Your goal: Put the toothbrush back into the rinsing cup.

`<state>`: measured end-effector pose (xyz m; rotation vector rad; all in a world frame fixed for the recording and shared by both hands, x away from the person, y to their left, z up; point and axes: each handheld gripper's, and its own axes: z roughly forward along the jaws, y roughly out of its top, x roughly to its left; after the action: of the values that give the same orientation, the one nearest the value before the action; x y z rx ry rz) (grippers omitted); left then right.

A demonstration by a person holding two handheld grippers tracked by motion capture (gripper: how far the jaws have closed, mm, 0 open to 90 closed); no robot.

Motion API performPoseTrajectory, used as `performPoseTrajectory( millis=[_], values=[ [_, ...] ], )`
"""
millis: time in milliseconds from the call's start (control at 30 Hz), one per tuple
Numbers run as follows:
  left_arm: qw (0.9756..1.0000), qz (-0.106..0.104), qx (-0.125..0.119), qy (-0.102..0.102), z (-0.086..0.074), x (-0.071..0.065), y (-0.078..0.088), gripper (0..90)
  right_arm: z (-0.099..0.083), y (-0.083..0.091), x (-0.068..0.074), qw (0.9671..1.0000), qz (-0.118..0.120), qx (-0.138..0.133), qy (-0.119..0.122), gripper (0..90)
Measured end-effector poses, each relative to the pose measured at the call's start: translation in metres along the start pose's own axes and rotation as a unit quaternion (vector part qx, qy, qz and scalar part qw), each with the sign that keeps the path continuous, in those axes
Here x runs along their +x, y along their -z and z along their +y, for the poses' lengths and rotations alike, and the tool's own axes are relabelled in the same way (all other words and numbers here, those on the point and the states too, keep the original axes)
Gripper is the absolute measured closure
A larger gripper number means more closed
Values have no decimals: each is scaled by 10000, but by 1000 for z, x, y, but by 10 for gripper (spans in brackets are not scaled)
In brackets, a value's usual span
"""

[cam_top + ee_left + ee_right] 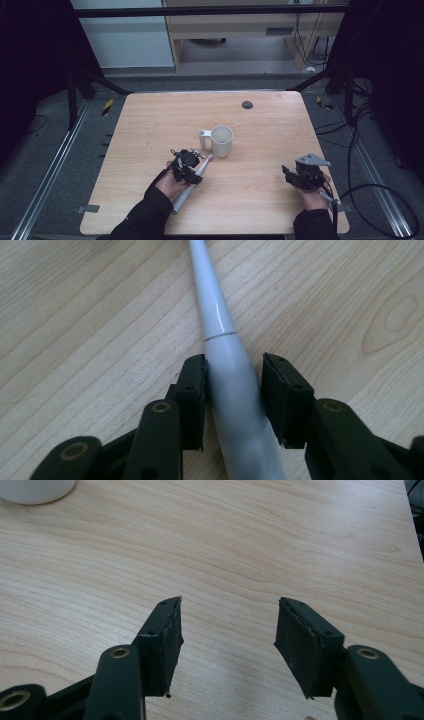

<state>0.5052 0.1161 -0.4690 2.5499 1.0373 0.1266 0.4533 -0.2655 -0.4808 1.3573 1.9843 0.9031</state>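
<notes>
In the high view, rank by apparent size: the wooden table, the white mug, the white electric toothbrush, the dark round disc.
1. Light wooden table, by far.
2. White electric toothbrush, longest item, partly covered.
3. White handled mug, shorter but bulkier; close call.
4. Dark round disc, smallest.

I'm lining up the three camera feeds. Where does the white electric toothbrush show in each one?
High view: toothbrush lies left of centre, under the left gripper.
Left gripper view: handle runs up the middle between the jaws.
Right gripper view: I can't find it.
Shared landmark: white mug, top-left corner in the right gripper view.
</notes>
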Motion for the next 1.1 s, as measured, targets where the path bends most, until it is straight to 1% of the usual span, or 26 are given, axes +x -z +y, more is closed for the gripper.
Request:
performPoseTrajectory(
  millis=[200,367,467,533,567,600,633,867,1100],
  values=[
    [10000,-20,-44,24,-1,2,0,657,0,0,0,10000,6,4,-2,441],
    [10000,56,-64,-10,-3,1,1,665,0,0,-1,10000,18,-2,4,452],
    [9999,67,-98,-39,-5,2,5,666,0,0,-1,10000,19,-6,-1,461],
    [9999,18,-152,-35,-6,3,10,667,0,0,-1,10000,31,6,-5,467],
    [9998,-8,-196,-42,-7,3,13,667,0,0,-1,10000,24,14,-28,468],
    [9995,-38,-302,-73,-9,3,20,667,-1,0,-2,10000,20,8,-9,475],
    [9995,-38,-302,-73,-9,3,20,668,-1,0,-2,10000,20,8,-9,475],
    [9977,-145,-658,-99,-15,2,45,669,-1,1,-2,10000,34,-5,-50,485],
    [9940,-123,-1084,-102,-21,2,68,670,-1,2,-3,10000,44,-11,-84,490]
  ],
)
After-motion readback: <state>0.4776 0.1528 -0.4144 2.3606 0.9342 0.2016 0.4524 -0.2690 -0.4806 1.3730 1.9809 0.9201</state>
